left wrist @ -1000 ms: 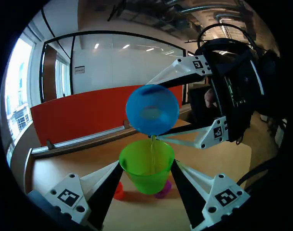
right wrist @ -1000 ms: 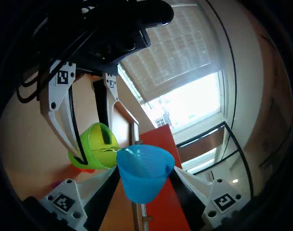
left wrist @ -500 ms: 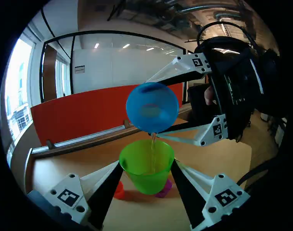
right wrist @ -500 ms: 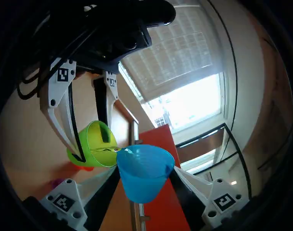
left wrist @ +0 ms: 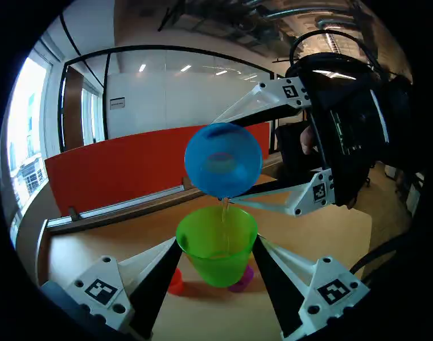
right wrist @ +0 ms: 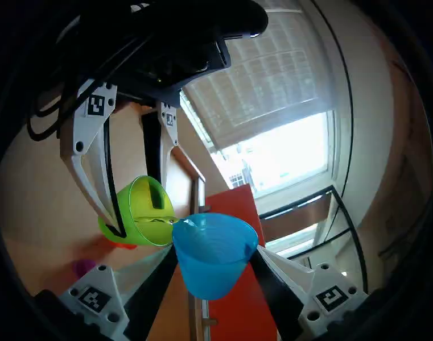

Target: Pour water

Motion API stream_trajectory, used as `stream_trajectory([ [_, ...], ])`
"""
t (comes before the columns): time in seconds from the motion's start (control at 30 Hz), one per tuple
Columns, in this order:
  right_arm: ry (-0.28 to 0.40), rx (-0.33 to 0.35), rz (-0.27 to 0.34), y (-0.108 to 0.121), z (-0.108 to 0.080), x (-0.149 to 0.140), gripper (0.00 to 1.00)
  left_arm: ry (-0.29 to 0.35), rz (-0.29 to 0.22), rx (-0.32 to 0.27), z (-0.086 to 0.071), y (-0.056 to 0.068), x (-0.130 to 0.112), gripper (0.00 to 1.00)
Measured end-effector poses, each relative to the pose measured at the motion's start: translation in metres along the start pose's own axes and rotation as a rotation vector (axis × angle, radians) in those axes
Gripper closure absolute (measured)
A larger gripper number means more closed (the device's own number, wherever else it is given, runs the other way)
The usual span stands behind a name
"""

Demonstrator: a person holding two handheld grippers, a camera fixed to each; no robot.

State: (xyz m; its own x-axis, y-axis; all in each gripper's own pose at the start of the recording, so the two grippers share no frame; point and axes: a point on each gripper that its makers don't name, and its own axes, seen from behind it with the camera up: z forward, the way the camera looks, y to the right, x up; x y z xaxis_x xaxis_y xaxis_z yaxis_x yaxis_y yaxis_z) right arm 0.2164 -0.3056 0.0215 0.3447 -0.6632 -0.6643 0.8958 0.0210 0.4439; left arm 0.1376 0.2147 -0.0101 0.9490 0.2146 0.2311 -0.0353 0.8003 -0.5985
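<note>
In the left gripper view my left gripper (left wrist: 217, 256) is shut on a green cup (left wrist: 217, 250), held upright above the wooden table (left wrist: 307, 233). Right above it hangs a blue cup (left wrist: 223, 160), tipped on its side with its mouth toward me, held by my right gripper (left wrist: 242, 156). A thin stream of water (left wrist: 223, 219) falls from its rim into the green cup. In the right gripper view my right gripper (right wrist: 213, 264) is shut on the blue cup (right wrist: 211, 262), its rim touching the green cup (right wrist: 137, 213) in the left gripper (right wrist: 137, 210).
A small red cup (left wrist: 175, 281) and a small purple cup (left wrist: 243, 279) stand on the table right behind the green cup. An orange partition (left wrist: 119, 167) runs along the table's far edge. A hand (left wrist: 307, 139) holds the right gripper's black body.
The blue cup has tipped a little further and shifted slightly left and up. The water stream keeps running into the green cup. The left gripper stays put.
</note>
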Motion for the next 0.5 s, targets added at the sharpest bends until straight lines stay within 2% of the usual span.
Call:
stream_trajectory([
  [0.5, 0.004, 0.004, -0.033, -0.0013, 0.0030, 0.0023, 0.11, -0.001, 0.005, -0.002, 0.0016, 0.0016, 0.0006, 0.14],
])
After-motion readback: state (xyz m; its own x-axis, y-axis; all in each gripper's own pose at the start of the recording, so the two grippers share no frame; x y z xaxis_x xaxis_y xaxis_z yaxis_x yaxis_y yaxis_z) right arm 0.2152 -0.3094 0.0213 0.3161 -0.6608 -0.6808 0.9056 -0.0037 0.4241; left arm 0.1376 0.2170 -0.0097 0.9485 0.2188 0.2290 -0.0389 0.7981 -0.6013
